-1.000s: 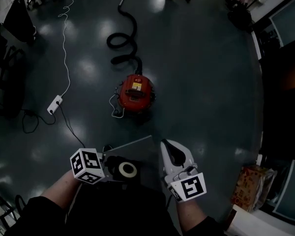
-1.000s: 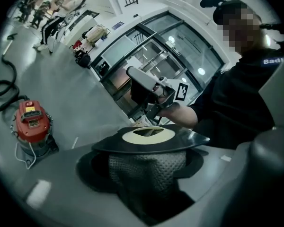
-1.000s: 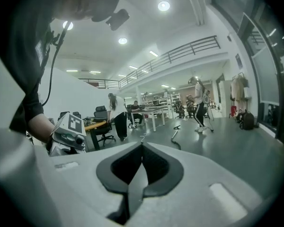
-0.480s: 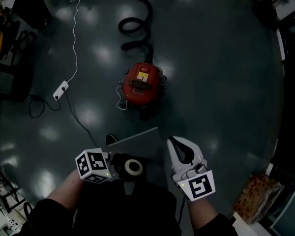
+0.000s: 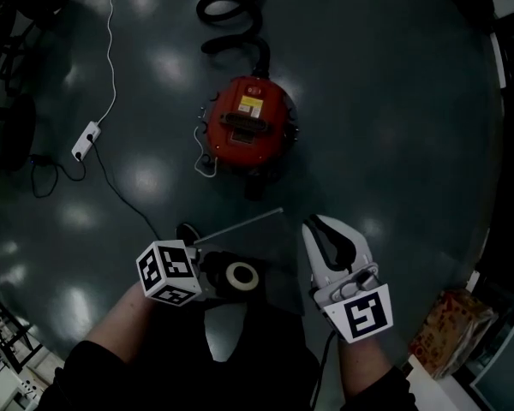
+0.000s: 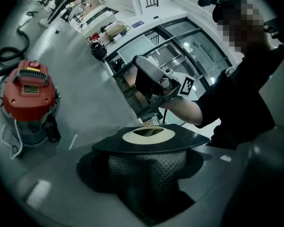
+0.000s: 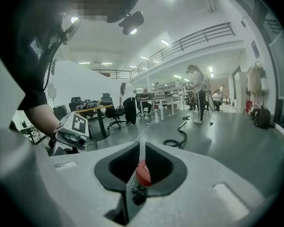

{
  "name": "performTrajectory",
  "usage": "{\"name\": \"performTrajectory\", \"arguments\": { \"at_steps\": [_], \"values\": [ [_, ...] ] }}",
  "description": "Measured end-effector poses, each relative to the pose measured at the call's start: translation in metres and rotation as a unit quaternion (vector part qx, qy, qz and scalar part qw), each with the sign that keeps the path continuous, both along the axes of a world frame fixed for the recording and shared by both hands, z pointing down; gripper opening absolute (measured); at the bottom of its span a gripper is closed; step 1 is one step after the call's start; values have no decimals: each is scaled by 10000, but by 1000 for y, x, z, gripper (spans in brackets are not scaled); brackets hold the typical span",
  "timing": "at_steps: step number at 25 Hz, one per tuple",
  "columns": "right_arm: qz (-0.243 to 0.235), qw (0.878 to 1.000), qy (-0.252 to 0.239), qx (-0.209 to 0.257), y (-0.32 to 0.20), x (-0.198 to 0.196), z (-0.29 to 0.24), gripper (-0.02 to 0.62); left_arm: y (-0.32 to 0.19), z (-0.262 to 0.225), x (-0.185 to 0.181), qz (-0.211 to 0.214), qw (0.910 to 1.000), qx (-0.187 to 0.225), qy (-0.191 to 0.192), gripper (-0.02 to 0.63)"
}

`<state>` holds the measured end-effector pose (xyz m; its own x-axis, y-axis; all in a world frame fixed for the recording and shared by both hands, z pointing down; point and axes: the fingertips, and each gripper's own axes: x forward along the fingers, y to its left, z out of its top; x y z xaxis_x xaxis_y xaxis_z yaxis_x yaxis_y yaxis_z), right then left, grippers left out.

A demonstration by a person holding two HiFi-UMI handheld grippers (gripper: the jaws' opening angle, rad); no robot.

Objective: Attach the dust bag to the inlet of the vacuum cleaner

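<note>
Both grippers have sunk toward the floor with the bag since a second ago, and the round red vacuum cleaner (image 5: 248, 127) now fills more of the head view, its top facing the camera. It stands on the dark glossy floor (image 5: 394, 127), well ahead of the grippers, with a black ribbed hose (image 5: 231, 11) curling away from its far side. The left gripper (image 5: 218, 276) is clamped on the grey dust bag (image 5: 253, 240) at its dark flat collar (image 6: 149, 138), whose cream ring round the opening lies level across the jaws in the left gripper view. The bag's grey sheet spreads between the two grippers, above the floor and apart from the vacuum cleaner. The right gripper (image 5: 319, 229) sits just beside the sheet's right edge; whether it touches cannot be told. Its jaws have just been opening and stand a narrow slit apart, with nothing between them; through the slit the right gripper view shows only the distant vacuum cleaner. A white power strip (image 5: 84, 141) on a white cable lies on the floor to the left.
</note>
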<state>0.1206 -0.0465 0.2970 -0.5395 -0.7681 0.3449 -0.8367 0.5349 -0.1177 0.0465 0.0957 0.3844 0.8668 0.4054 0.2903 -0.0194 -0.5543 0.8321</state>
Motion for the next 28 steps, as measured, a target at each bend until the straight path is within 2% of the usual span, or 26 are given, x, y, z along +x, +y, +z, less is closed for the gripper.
{"name": "performTrajectory", "arguments": {
  "at_steps": [13, 20, 28],
  "values": [
    [-168, 9995, 272, 80, -38, -14, 105, 54, -23, 121, 6, -152, 9973, -652, 317, 296],
    [-289, 9987, 401, 134, -55, -17, 156, 69, -36, 179, 8, -740, 9875, -1313, 451, 296],
    [-502, 9968, 519, 339, -76, -22, 200, 89, -44, 224, 20, -749, 9828, -1623, 467, 296]
  ]
}}
